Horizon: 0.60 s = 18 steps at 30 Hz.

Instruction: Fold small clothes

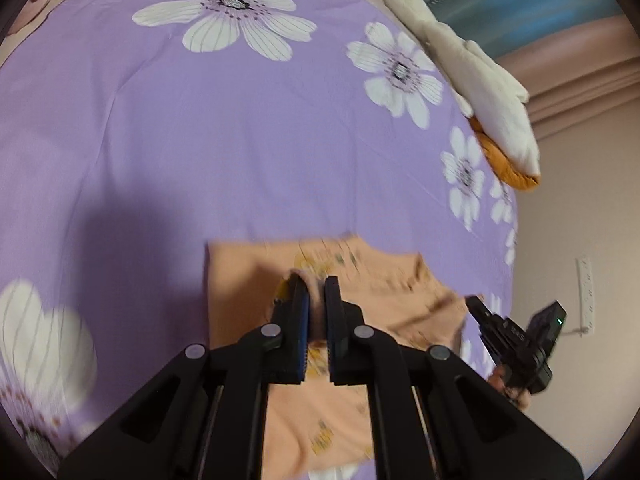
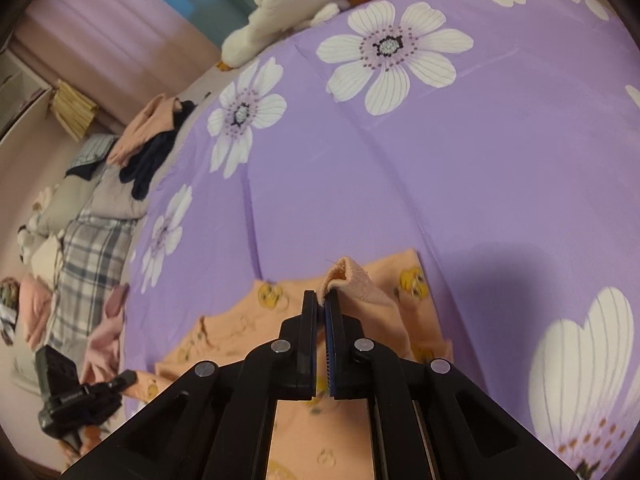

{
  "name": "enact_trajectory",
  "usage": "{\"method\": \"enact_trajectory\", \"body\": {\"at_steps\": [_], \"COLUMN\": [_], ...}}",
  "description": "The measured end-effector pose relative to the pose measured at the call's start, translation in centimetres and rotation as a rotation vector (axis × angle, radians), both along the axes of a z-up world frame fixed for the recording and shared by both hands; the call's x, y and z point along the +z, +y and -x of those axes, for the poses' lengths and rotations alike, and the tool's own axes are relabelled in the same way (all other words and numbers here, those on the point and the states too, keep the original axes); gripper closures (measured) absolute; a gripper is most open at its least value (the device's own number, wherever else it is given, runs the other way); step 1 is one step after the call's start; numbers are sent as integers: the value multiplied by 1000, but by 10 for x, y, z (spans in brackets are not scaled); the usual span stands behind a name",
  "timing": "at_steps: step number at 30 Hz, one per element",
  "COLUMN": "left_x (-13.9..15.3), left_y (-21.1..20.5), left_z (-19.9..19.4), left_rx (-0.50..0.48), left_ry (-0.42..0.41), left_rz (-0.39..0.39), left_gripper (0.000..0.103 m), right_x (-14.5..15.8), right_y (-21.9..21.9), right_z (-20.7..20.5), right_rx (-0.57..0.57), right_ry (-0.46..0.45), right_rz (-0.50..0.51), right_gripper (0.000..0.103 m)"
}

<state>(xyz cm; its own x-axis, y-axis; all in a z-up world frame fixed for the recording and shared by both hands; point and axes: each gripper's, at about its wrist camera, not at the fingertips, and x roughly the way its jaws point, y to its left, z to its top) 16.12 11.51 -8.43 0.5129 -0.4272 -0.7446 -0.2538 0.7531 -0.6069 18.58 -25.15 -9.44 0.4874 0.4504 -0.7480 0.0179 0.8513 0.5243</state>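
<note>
A small peach garment [image 1: 248,280] with yellow cartoon prints lies on the purple flowered bedsheet [image 1: 240,152]. My left gripper [image 1: 316,284] is shut on a pinched fold of it, lifted a little. In the right wrist view the same garment [image 2: 408,292] lies below, and my right gripper [image 2: 321,298] is shut on a rolled edge of it that sticks up past the tips. The right gripper shows in the left wrist view [image 1: 480,312] at the garment's right edge; the left gripper shows in the right wrist view [image 2: 120,382] at lower left.
A white and orange plush toy [image 1: 480,80] lies at the bed's far edge. A pile of clothes [image 2: 152,140] and plaid bedding [image 2: 88,256] lie beside the sheet at left. A wall with a socket strip [image 1: 585,296] is at right.
</note>
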Motion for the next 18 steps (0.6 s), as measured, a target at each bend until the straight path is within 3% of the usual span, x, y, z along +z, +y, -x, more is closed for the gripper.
{"method": "enact_trajectory", "body": {"at_steps": [4,8,11,13,15,18], "left_x": [-15,-30,-33,-28,-20,-10], "left_y": [4,9,14,18,24,32], "left_z": [-27,-42,-44,-40,-35,-26], "left_rx": [12,38,42,51,65,95], "left_ry": [22,58,74,40,7,-3], "left_rz": [-29,-94,-116,-116,-114,-122], "left_gripper": [97,96,80,75,60,50], "right_x": [-16,-28,-20,-12,-5,1], "right_y": [6,0,-7,-12,-17,-28], "right_z": [-17,-24,-23,-21,-19,-14], "right_rx": [-21,-61,-88,-102,-112,-122], "right_ry": [33,71,33,4,-15,-22], "right_rz": [60,39,59,86,109,111], "right_gripper": [98,98,98,98,98,96]}}
